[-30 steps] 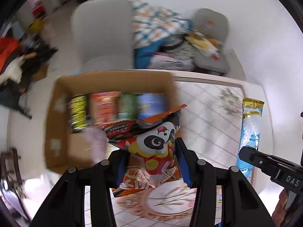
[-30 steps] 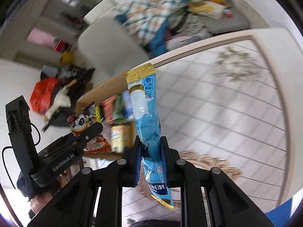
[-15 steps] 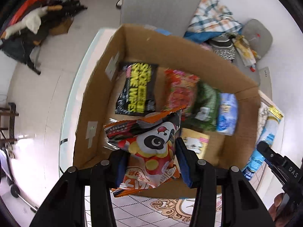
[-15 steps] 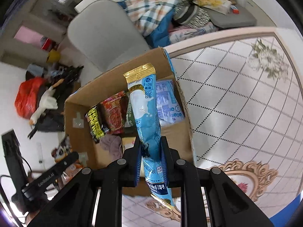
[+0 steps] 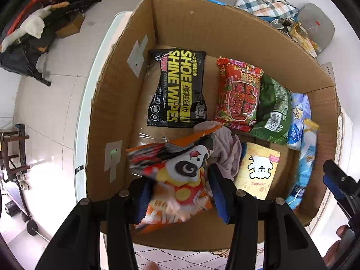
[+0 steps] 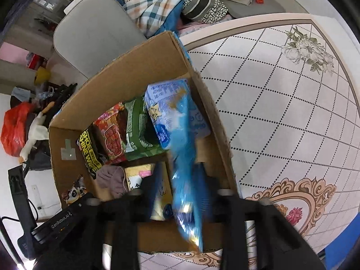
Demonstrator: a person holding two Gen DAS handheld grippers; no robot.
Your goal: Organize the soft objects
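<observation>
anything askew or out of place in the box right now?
Mostly tidy: packets lie flat in the cardboard box. Odd ones: the long blue packet is tilted and blurred between the right gripper, whose jaws have just been opening. A crumpled mauve cloth sits bunched among the packets. The left gripper holds the panda snack bag.

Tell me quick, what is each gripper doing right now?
Left gripper: closed on the panda snack bag, over the cardboard box.
Right gripper: jaws have just been opening; the blue packet sits loose between them.
</observation>
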